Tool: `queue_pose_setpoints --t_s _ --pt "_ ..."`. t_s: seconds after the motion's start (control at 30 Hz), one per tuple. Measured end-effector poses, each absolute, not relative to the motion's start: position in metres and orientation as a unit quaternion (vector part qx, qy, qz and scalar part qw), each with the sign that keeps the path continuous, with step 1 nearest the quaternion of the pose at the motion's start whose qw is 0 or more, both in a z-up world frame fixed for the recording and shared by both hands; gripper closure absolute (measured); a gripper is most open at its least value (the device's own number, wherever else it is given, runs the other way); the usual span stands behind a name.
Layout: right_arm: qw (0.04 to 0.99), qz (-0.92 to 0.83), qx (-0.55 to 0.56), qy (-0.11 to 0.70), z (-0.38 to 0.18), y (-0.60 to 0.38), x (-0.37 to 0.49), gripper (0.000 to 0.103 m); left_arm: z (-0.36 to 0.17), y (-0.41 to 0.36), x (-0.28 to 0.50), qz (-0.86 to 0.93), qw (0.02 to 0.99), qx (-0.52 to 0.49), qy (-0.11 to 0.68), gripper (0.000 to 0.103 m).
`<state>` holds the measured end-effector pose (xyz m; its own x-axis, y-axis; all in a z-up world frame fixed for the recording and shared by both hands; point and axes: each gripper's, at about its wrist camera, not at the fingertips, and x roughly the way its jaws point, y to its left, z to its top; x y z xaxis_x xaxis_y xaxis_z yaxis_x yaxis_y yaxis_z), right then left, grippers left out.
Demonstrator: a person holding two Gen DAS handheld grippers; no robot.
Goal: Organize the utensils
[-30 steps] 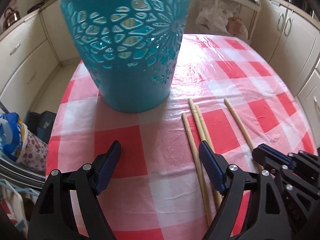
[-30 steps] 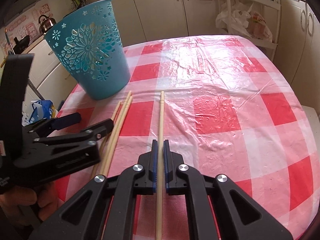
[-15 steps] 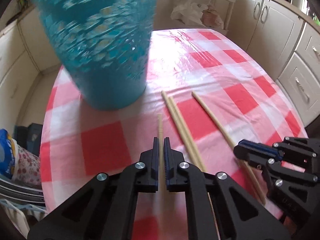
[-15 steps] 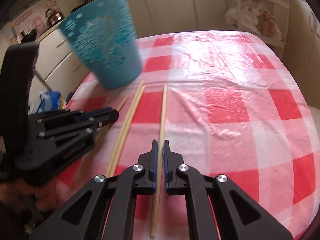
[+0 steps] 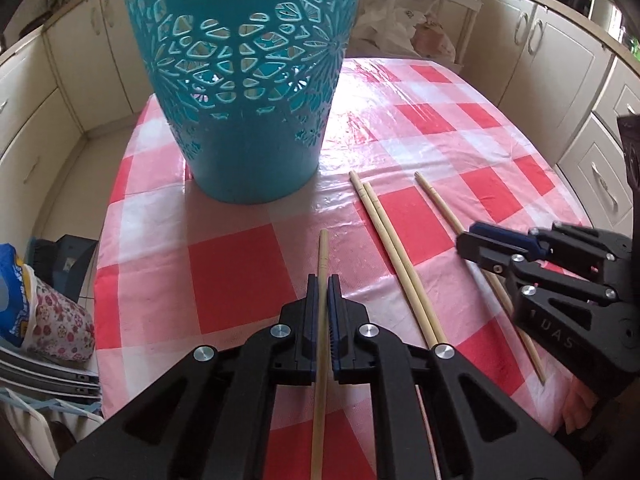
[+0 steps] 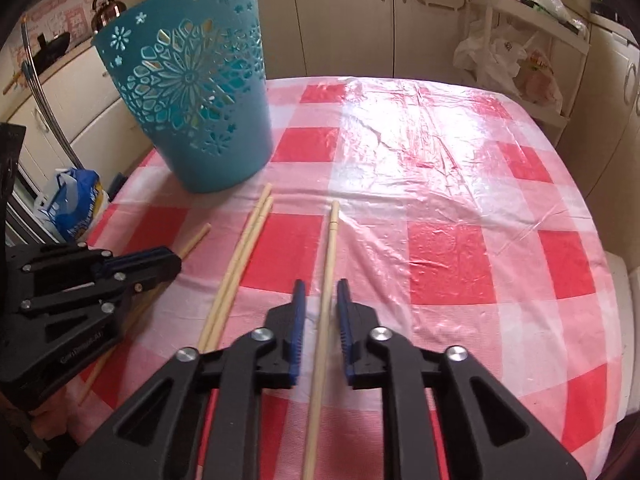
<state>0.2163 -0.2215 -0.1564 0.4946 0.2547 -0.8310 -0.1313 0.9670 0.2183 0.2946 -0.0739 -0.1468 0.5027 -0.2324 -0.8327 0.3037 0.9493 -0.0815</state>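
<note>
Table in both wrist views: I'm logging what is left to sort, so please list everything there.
basket: one, teal, cut-out pattern, upright on the cloth beyond the chopsticks.
chopstick pair: two, pale wood, side by side on the cloth between the grippers.
left chopstick: one, pale wood, in the left gripper.
right chopstick: one, pale wood, between the right gripper's fingers.
tablecloth: one, glossy red and white checks, covering the table.
left gripper: black, blue pads, shut on the left chopstick.
right gripper: black, blue pads, jaws slightly apart.
</note>
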Motion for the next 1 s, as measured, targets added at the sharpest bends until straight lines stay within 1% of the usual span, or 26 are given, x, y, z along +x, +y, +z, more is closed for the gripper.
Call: queue_pose_setpoints --t_s 0.13,0.3,0.4,0.43,0.47,0.6,0.63,0.67,0.83,0.9,0.93,1.0 --pt "0.855 0.121 0.073 0.499 -0.153 -0.224 0.201 0.097 -0.148 -0.064 0.289 -0.114 0.878 0.002 0.466 0.098" --pt "0.855 0.122 0.064 0.500 -0.149 -0.225 0.195 0.097 -0.147 -0.063 0.283 -0.112 0.877 0.008 0.467 0.096" --pt "0.855 0.123 0.060 0.501 -0.150 -0.223 0.202 0.097 -0.146 -0.062 0.288 -0.114 0.873 0.010 0.474 0.086" --pt "0.854 0.124 0.056 0.502 -0.152 -0.221 0.205 0.097 -0.145 -0.062 0.288 -0.113 0.873 0.011 0.474 0.079" --pt "0.853 0.124 0.052 0.504 -0.154 -0.219 0.207 0.097 -0.145 -0.062 0.289 -0.112 0.874 0.013 0.473 0.076" --pt "0.858 0.118 0.040 0.499 -0.155 -0.219 0.205 0.097 -0.146 -0.065 0.290 -0.111 0.878 0.023 0.466 0.077" --pt "0.857 0.115 0.044 0.500 -0.155 -0.221 0.204 0.097 -0.146 -0.065 0.290 -0.111 0.879 0.026 0.464 0.082" --pt "0.856 0.111 0.051 0.502 -0.155 -0.222 0.203 0.097 -0.146 -0.065 0.290 -0.111 0.879 0.025 0.463 0.085" --pt "0.853 0.114 0.061 0.505 -0.152 -0.225 0.196 0.097 -0.146 -0.062 0.290 -0.114 0.879 0.027 0.463 0.086" --pt "0.855 0.113 0.054 0.504 -0.152 -0.223 0.196 0.091 -0.147 -0.062 0.290 -0.115 0.878 0.029 0.463 0.085" --pt "0.854 0.113 0.052 0.505 -0.153 -0.223 0.197 0.086 -0.147 -0.062 0.290 -0.115 0.878 0.029 0.463 0.085" --pt "0.856 0.113 0.045 0.502 -0.153 -0.221 0.197 0.085 -0.147 -0.063 0.290 -0.117 0.878 0.027 0.463 0.082"
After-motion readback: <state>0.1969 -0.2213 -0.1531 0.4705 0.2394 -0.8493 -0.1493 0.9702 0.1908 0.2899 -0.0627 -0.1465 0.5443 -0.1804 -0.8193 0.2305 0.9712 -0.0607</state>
